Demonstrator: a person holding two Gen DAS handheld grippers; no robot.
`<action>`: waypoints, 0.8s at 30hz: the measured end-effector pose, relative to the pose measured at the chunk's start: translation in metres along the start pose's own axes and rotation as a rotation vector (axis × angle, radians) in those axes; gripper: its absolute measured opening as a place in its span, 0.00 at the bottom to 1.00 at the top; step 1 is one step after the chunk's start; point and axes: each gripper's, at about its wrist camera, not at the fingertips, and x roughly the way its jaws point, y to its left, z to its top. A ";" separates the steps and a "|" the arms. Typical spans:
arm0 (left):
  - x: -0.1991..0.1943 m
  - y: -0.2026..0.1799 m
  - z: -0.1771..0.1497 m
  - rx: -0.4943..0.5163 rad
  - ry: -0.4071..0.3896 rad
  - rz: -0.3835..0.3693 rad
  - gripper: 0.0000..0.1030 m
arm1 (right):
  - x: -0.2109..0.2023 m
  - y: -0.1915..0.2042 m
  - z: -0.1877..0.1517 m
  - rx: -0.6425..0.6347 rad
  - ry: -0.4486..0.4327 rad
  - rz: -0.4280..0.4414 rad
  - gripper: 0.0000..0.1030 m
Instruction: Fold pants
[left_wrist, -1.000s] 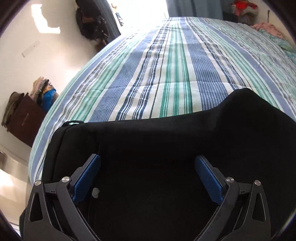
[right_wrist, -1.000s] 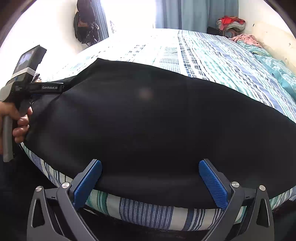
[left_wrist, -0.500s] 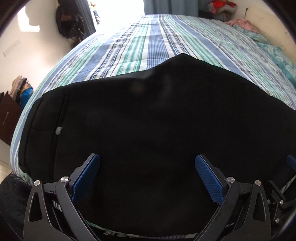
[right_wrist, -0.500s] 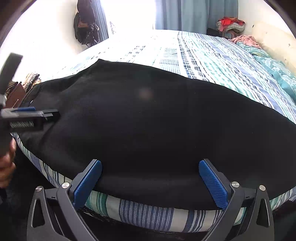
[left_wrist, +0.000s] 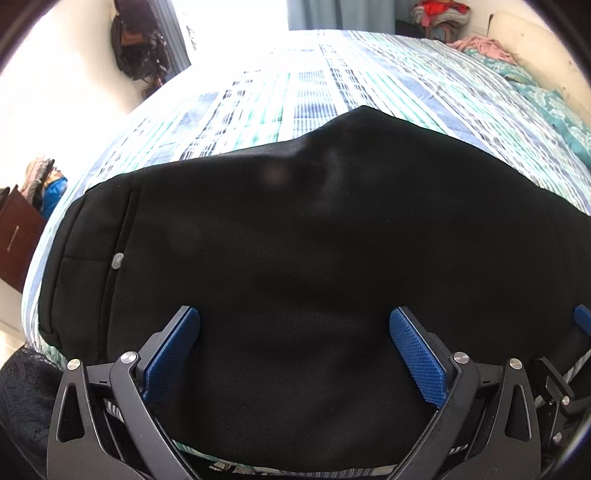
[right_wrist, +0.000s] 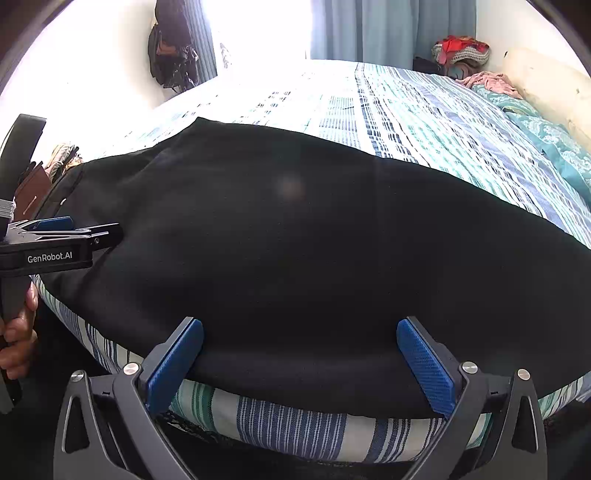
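Black pants (left_wrist: 295, 240) lie flat across the near edge of the striped bed (right_wrist: 424, 122). Left gripper (left_wrist: 295, 347) hovers over them, fingers spread, pinching nothing; right gripper (right_wrist: 299, 362) likewise, at the bed's edge.

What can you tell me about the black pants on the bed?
The pants are plain black, made of soft, matte cloth. They lie spread flat across the near edge of the striped bed. A small pale button sits by a seam at their left end. Both grippers are open, and neither holds them.
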 end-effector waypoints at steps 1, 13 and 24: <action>0.000 -0.001 0.000 0.001 0.000 0.002 1.00 | 0.000 0.000 0.000 0.000 0.001 0.000 1.00; 0.003 -0.003 0.000 0.012 -0.001 0.008 1.00 | -0.014 -0.046 0.025 0.147 0.025 0.086 1.00; 0.004 -0.006 -0.001 0.012 -0.001 0.026 1.00 | -0.003 -0.312 0.051 0.231 0.262 -0.099 0.99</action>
